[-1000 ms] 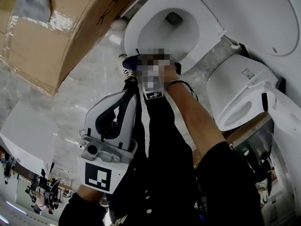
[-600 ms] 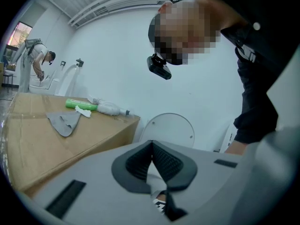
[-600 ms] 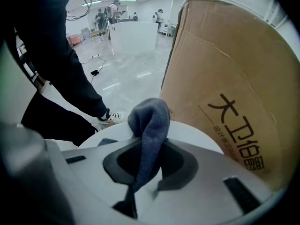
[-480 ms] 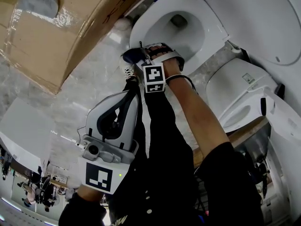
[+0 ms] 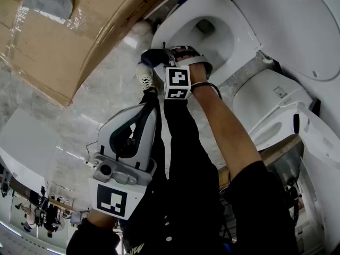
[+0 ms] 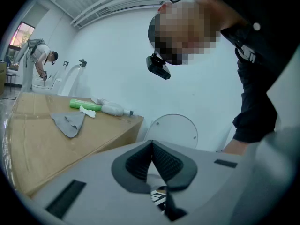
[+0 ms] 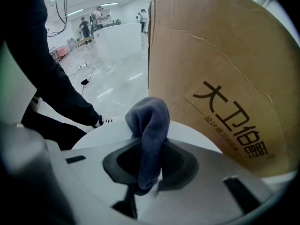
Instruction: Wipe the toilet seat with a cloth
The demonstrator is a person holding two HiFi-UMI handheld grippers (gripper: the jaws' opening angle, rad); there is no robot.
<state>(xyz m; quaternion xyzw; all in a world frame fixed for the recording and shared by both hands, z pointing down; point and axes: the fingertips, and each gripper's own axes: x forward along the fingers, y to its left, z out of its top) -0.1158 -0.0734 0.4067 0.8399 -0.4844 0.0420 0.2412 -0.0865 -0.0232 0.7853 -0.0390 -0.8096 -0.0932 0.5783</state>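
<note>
The white toilet seat point(image 5: 234, 23) rings the bowl at the top of the head view. My right gripper point(image 5: 159, 57) is at the seat's near-left rim, shut on a dark blue cloth point(image 5: 150, 57). In the right gripper view the cloth point(image 7: 150, 121) stands folded up out of the jaws, with the white seat rim point(image 7: 192, 137) just behind it. My left gripper point(image 5: 147, 108) hangs low by the person's legs, away from the toilet. In its own view the left gripper point(image 6: 151, 146) has its pads together with nothing between them.
A big cardboard box point(image 5: 64, 36) stands close to the left of the toilet, its side filling the right gripper view point(image 7: 220, 78). On its top lie a grey cloth point(image 6: 68, 123) and a green tube point(image 6: 84, 105). A second toilet point(image 5: 271, 110) stands to the right. The person's shoe point(image 5: 144, 78) is beneath the seat.
My right gripper has carried the cloth up and rightward onto the seat's near-left rim. The left gripper has stayed in place.
</note>
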